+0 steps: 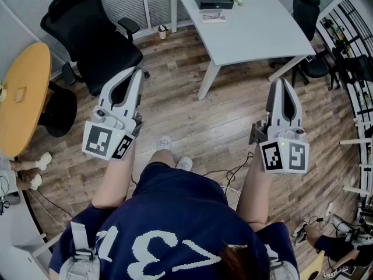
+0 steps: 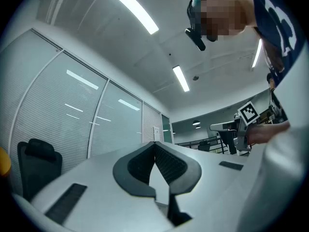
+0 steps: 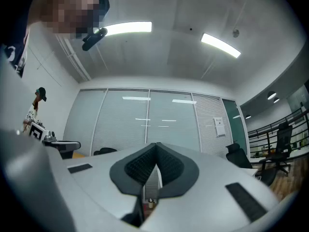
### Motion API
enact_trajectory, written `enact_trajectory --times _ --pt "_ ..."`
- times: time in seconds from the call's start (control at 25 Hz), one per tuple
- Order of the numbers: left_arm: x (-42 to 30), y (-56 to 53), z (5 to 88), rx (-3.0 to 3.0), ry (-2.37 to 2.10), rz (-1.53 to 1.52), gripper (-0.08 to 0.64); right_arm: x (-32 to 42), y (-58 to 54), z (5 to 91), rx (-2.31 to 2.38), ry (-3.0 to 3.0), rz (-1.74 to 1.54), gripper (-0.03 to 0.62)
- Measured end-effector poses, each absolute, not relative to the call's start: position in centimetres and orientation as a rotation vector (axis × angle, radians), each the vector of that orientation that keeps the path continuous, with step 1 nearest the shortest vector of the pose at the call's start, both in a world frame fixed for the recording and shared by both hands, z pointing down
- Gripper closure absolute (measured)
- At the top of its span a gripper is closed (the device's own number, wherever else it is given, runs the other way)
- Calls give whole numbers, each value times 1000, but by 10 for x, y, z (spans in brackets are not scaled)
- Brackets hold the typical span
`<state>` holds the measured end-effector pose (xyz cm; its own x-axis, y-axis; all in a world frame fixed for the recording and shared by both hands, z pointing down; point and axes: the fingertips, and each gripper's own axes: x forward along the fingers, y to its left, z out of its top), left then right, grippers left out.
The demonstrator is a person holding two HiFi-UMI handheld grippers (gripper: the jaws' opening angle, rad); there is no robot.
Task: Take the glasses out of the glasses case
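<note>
A black glasses case lies at the far end of the white table, well ahead of me. A pair of glasses rests just in front of it on the tabletop. My left gripper and right gripper are held at waist height over the wood floor, far short of the table. Both are shut with nothing between the jaws. The left gripper view shows its jaws meeting at the tips and aimed up at the ceiling. In the right gripper view the jaws also meet. Neither gripper view shows the case.
A black office chair stands at the left, beside a round orange table. Another black chair sits past the white table's right end. A small cup stands on the floor, cables trail near my feet, and a railing runs along the right.
</note>
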<state>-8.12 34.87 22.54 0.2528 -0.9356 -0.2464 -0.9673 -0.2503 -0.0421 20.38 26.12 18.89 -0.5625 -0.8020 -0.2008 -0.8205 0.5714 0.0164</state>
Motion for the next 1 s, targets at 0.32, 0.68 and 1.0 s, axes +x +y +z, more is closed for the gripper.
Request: enact_trajectory --times 0.32,0.68,1.0 --pt "-57 357 229 -2368 1758 232 546 218 278 196 -1377 2622 138 568" --pt "-41 343 232 -2402 1732 195 546 220 272 193 -1327 2606 130 566" --pt "-61 287 238 -2425 1708 200 545 197 222 196 -1322 2615 123 566"
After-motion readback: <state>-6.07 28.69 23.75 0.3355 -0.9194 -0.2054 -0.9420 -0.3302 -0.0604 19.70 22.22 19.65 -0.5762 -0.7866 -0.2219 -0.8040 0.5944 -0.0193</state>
